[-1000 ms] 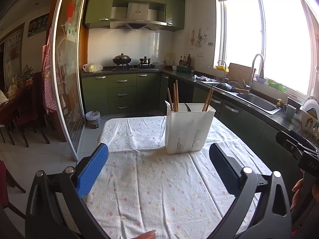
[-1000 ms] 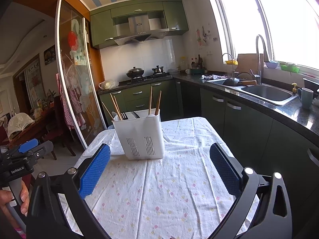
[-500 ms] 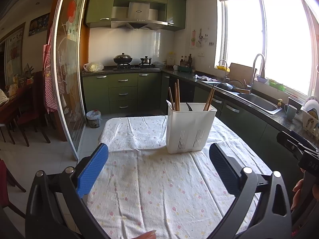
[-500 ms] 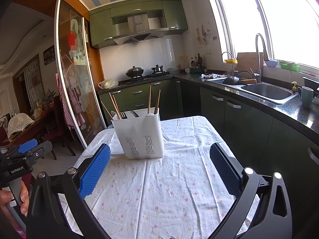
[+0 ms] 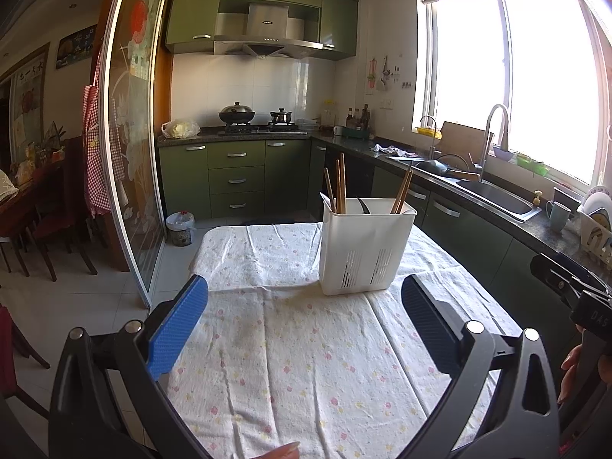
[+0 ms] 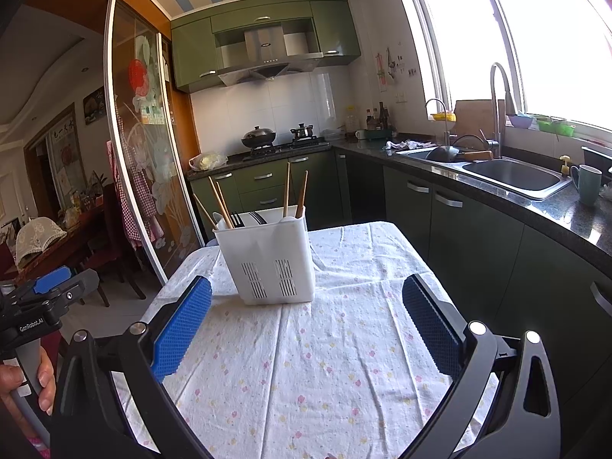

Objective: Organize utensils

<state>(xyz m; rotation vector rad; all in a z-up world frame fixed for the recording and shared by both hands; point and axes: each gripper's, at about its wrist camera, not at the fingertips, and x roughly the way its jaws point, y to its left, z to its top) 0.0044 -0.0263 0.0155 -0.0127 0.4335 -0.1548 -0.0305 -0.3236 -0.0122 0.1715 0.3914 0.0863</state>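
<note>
Only the right wrist view shows dark fork tines [image 6: 240, 217] and a white handle tip [image 6: 286, 221] among the wooden chopsticks [image 6: 302, 193] in the white plastic utensil holder [image 6: 274, 260], while the left wrist view shows just one dark handle [image 5: 363, 205] between its chopstick [image 5: 341, 183] clusters. The slotted, boxy holder [image 5: 363, 250] stands upright on the wrinkled, floral-dotted tablecloth [image 5: 298, 363], ahead of both claws and slightly right of the left one's centre. The left gripper [image 5: 305, 288] and right gripper [image 6: 307, 290] both gape wide, empty, their ribbed pads well short of the holder.
</note>
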